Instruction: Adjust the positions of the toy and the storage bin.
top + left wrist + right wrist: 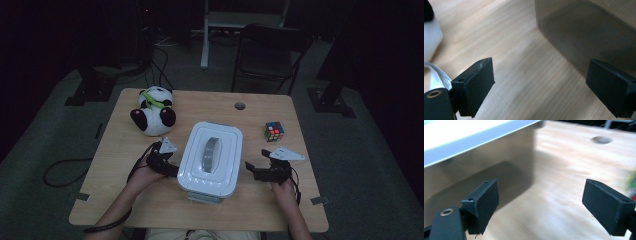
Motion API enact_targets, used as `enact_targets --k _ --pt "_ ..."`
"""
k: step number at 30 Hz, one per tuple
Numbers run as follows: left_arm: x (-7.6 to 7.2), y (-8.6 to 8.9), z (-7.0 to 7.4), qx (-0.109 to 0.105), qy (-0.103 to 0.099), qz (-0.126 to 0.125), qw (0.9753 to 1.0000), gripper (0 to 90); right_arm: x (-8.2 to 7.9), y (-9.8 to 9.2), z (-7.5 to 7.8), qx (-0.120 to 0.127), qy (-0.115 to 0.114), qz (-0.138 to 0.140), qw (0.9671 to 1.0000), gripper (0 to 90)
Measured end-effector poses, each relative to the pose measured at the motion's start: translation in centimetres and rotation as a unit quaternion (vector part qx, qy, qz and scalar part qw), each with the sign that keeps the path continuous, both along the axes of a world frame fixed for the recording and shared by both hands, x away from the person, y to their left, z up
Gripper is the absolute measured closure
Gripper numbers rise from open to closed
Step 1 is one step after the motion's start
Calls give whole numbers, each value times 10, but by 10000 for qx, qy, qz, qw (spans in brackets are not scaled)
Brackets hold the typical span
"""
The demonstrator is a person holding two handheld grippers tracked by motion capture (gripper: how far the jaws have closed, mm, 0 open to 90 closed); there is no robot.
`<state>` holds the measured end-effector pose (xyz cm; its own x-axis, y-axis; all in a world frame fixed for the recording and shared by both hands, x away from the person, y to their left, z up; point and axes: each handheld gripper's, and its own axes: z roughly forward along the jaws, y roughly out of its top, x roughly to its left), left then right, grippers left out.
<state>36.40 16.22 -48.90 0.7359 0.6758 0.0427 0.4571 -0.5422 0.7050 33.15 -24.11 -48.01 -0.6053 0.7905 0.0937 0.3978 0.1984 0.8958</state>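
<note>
We've got the white box (210, 156) mid-table, our left gripper (169, 167) wide open just beside its left wall, our right gripper (251, 169) wide open just off its right, both holding nothing.

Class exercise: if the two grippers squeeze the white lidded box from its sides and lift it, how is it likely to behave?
The white lidded box looks like rigid plastic, so it should probably keep its shape. Its side walls appear smooth in both gripper views, so the pads might slip. Broad and low, it seems unlikely to tip. The left gripper and right gripper are both open beside it.
</note>
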Motion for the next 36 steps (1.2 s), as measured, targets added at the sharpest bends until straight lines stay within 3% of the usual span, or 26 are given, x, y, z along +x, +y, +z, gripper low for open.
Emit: enact_targets --k 4,6,9,12,14,15,17,19,23,26,32,35,36 --pt "-2 6 -5 -6 71 76 9999 88 8 -13 3 172 -122 -244 9995 121" --pt "-3 11 -9 -37 146 148 9998 88 16 -24 6 141 -250 -544 9981 121" --pt "-4 14 -11 -24 160 181 9997 88 23 -31 7 184 -194 -733 9970 122" --pt "-6 18 -11 -85 210 235 9995 88 33 -37 9 -4 -95 -1142 9934 121" --pt "-8 22 -12 -82 201 282 9994 88 38 -44 10 163 -105 -1184 9928 121" --pt "-9 26 -12 -67 202 321 9993 88 45 -49 11 265 -154 -1427 9893 121" --pt "-11 28 -12 -82 200 333 9992 88 48 -52 11 313 -133 -1423 9892 121" --pt "-13 32 -13 -118 219 372 9990 88 55 -56 10 290 -138 -1613 9864 121" --pt "-21 42 -17 -256 214 441 9985 88 76 -64 2 178 123 -1868 9822 121" --pt "-25 47 -19 -292 217 488 9981 88 83 -65 -2 167 173 -1848 9825 121" --pt "-29 53 -23 -329 269 553 9976 88 102 -61 -14 -12 426 -1951 9799 121" --pt "-30 55 -24 -379 276 590 9972 87 108 -59 -18 -61 532 -2011 9781 122" --pt "-30 56 -25 -393 287 609 9970 83 116 -57 -23 -156 681 -2065 9759 140"
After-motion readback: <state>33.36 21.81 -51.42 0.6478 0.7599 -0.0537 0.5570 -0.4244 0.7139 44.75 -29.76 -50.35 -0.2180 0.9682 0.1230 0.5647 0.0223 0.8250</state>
